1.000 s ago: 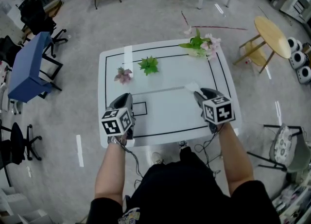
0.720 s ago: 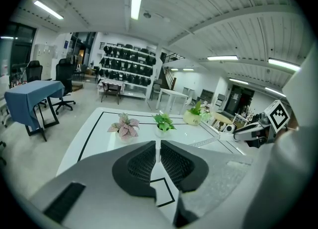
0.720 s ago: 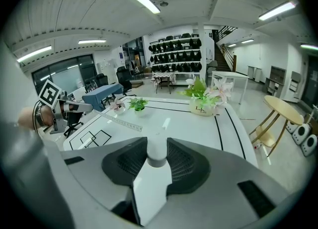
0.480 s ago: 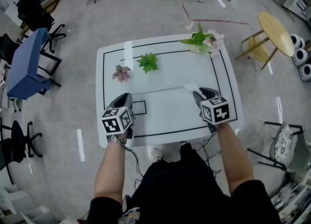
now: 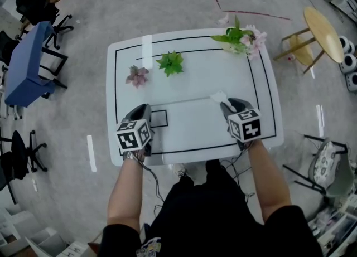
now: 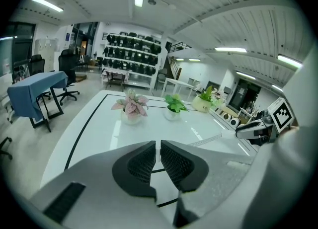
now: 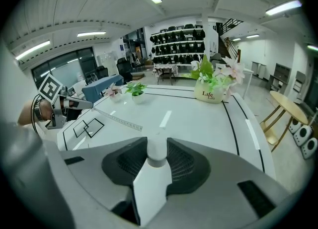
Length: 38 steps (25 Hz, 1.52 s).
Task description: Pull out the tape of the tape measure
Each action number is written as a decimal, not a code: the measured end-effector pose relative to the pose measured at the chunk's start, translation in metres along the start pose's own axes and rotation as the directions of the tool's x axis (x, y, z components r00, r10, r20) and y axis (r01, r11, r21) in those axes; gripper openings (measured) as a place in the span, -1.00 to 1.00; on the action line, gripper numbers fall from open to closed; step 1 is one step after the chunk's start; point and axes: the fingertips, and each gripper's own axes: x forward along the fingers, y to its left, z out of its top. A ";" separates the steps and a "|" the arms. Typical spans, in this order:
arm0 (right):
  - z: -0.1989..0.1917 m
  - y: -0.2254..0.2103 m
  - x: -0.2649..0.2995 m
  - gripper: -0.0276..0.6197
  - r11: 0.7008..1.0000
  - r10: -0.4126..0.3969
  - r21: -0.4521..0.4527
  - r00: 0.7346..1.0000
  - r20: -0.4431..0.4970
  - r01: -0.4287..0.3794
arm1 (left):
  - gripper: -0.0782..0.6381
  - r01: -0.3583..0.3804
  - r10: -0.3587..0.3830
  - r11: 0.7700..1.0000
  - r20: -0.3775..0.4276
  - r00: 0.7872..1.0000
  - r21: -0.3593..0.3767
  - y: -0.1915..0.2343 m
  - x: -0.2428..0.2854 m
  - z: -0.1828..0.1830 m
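Tape measure case (image 7: 149,183) sits clamped in our right gripper (image 7: 156,146). Our left gripper (image 6: 159,148) pinches shut on the tape (image 7: 117,117) end, so the strip stretches across the white table (image 5: 223,72).

table (image 5: 189,133): white (black lines) | on it: pink plant (image 5: 136,76); green plant (image 5: 170,62); flower pot (image 5: 241,37)

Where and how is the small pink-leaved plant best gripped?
Probably by its pale pot, coming in level from the side: the pink leaves spread over the top and hide the rim from above, while the pot stands upright with its wall bare.
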 end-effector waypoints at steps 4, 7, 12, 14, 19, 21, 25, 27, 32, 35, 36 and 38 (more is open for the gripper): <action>-0.008 0.001 0.013 -0.54 1.000 0.002 -0.008 1.000 -0.021 -0.002 | -0.69 -0.012 0.011 1.000 -0.031 0.999 -0.011 0.008 0.010 -0.013; -0.013 0.002 0.022 -0.54 1.000 -0.001 -0.022 1.000 -0.025 0.000 | -0.69 -0.017 0.016 1.000 -0.048 0.999 -0.019 0.013 0.017 -0.021; -0.012 0.004 0.028 -0.54 0.999 -0.015 -0.050 1.000 -0.001 0.015 | -0.69 -0.025 0.023 0.999 -0.065 0.998 -0.023 0.020 0.023 -0.028; -0.013 0.005 0.031 -0.54 0.998 -0.020 -0.052 1.000 0.003 0.020 | -0.69 -0.028 0.027 0.999 -0.069 0.997 -0.023 0.022 0.026 -0.030; -0.017 0.006 0.034 -0.54 0.998 -0.024 -0.058 1.000 0.001 0.024 | -0.69 -0.032 0.030 0.999 -0.076 0.997 -0.022 0.025 0.030 -0.033; -0.018 0.006 0.034 -0.54 0.998 -0.025 -0.062 1.000 0.002 0.026 | -0.69 -0.032 0.030 0.999 -0.075 0.997 -0.024 0.025 0.030 -0.033; -0.021 0.006 0.037 -0.54 0.997 -0.030 -0.069 1.000 0.006 0.030 | -0.69 -0.035 0.033 0.999 -0.070 0.997 -0.022 0.025 0.032 -0.033; -0.023 0.006 0.038 -0.54 0.997 -0.032 -0.072 0.999 0.006 0.032 | -0.69 -0.036 0.035 0.999 -0.069 0.997 -0.019 0.025 0.033 -0.033; -0.033 0.009 0.041 -0.54 0.995 -0.041 -0.096 0.999 -0.011 0.040 | -0.69 -0.038 0.038 0.999 -0.064 0.997 -0.008 0.024 0.033 -0.032; -0.039 0.013 0.043 -0.54 0.993 -0.042 -0.109 0.999 -0.027 0.038 | -0.69 -0.038 0.038 0.999 -0.061 0.997 -0.003 0.024 0.033 -0.032; -0.039 0.013 0.043 -0.54 0.993 -0.044 -0.114 0.999 -0.026 0.041 | -0.69 -0.038 0.038 0.999 -0.060 0.997 0.000 0.024 0.034 -0.033; -0.040 0.012 0.044 -0.54 0.992 -0.049 -0.120 0.999 -0.022 0.046 | -0.69 -0.037 0.037 0.999 -0.059 0.998 0.002 0.024 0.035 -0.033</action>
